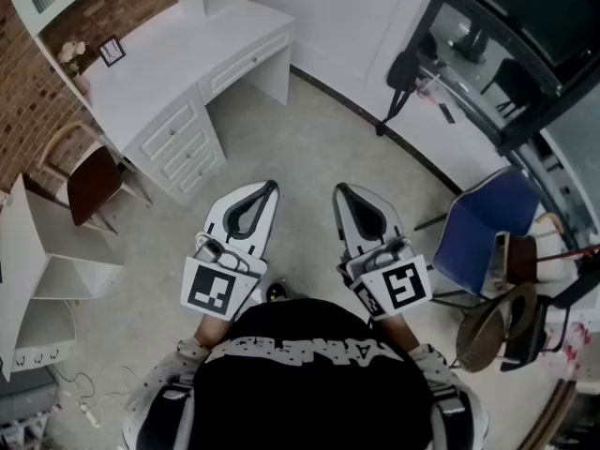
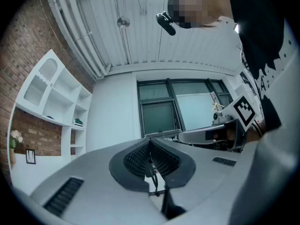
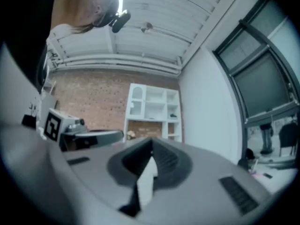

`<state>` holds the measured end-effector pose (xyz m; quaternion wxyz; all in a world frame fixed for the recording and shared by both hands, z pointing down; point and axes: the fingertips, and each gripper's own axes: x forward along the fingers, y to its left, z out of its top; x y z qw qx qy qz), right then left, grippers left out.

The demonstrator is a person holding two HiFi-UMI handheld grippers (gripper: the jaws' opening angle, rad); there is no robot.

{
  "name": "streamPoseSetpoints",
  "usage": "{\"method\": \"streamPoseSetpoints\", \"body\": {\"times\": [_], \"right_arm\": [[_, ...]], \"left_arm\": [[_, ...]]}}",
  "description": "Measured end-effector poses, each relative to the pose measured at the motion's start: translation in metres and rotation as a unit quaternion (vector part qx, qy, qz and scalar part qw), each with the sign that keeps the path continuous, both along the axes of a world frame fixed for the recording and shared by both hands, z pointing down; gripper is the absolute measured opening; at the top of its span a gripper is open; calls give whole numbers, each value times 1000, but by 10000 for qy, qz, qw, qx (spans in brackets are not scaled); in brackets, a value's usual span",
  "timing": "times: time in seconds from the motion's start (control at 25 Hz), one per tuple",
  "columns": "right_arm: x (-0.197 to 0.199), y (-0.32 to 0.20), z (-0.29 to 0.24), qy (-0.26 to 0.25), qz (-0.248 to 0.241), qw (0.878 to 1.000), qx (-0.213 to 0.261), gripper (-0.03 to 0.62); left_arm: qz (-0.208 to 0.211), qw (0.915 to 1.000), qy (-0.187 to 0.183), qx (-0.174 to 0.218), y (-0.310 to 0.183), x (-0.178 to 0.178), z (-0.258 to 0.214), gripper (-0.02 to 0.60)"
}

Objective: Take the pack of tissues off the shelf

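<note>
Bearing square markers (image 1: 212,289), left tongs (image 1: 272,187) and right tongs (image 1: 338,189) hang shut.

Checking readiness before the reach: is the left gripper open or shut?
Shut: the left gripper has its jaws together, nothing between them.

Tiny indistinct item (image 2: 78,122) on shelf (image 2: 67,137)

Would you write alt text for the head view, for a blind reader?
A person, seen from above, holds the left gripper and right gripper side by side, jaws shut and empty. A white desk stands upper left, a blue chair right.
</note>
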<state>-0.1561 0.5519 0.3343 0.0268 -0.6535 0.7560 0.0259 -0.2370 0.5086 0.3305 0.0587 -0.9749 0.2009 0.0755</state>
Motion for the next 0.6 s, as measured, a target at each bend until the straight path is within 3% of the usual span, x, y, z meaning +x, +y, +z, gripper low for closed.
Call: {"method": "streamPoseSetpoints", "body": {"times": [0.28, 0.6], "right_arm": [[-6, -4, 5, -245, -3, 9997, 24, 31], [-22, -13, 10, -160, -45, 9998, -63, 31]], "left_arm": [[12, 9999, 45, -110, -6, -11, 5, 34], [-121, 9996, 93, -240, -15, -31, 14, 34]]}}
